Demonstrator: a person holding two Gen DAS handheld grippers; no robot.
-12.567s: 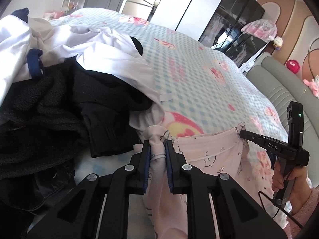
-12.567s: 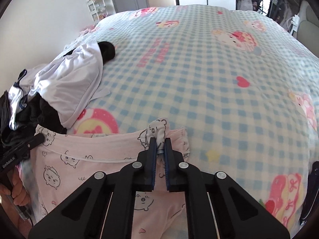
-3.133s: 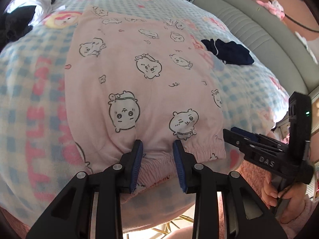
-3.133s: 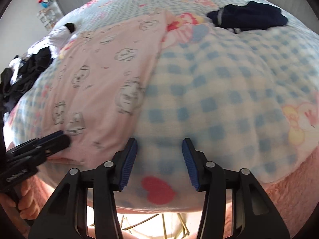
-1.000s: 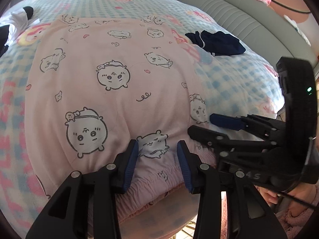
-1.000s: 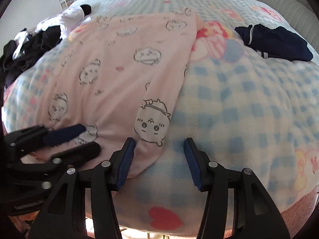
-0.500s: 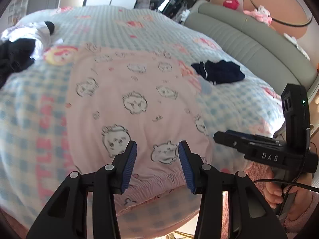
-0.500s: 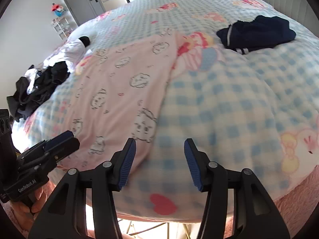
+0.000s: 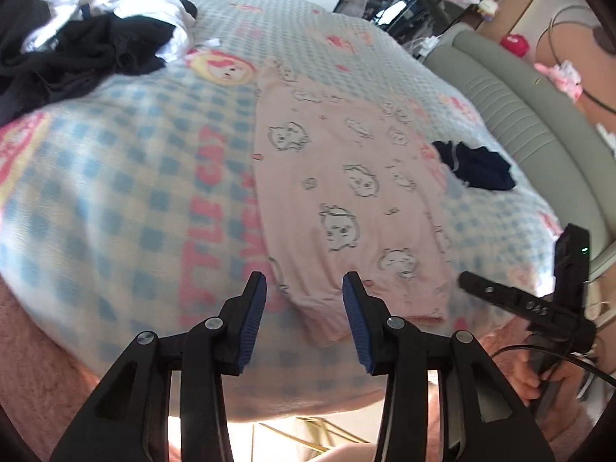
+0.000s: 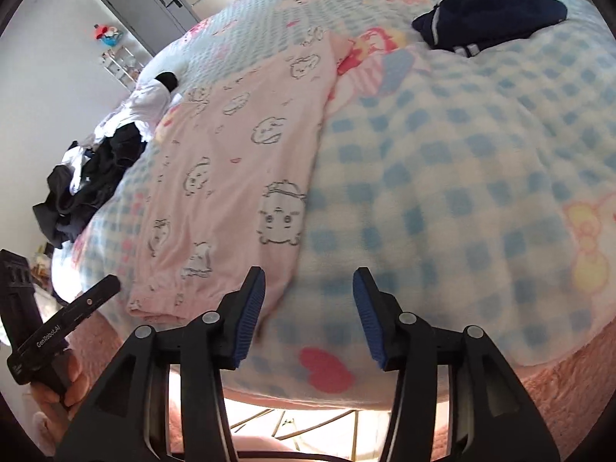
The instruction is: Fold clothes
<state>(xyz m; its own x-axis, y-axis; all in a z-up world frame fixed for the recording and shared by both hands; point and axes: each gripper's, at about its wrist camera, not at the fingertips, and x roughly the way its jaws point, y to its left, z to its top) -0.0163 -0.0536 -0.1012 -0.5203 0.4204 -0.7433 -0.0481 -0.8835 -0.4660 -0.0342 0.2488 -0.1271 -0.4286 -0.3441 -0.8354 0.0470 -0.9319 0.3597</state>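
Observation:
Pink pyjama trousers (image 9: 346, 192) printed with cartoon animals lie flat and lengthwise on the blue checked blanket (image 9: 127, 177). Their elastic waistband sits at the near edge of the bed. My left gripper (image 9: 304, 300) hovers open just above that waistband's left part, holding nothing. In the right wrist view the trousers (image 10: 238, 177) lie left of centre. My right gripper (image 10: 308, 300) stands open over the blanket, by the waistband's right corner, empty. Each gripper also shows in the other's view, held by a hand: the right gripper (image 9: 473, 281), and the left gripper (image 10: 104, 288).
A heap of black and white clothes (image 9: 88, 42) lies at the far left of the bed. A dark navy garment (image 9: 477, 169) lies on the right side, the same garment (image 10: 496, 11) at the top right. A grey padded headboard (image 9: 539, 123) runs along the right.
Both grippers have let go of the trousers, which are now spread flat on the bed. In the last second they pulled back from the waistband and the left one swung leftward.

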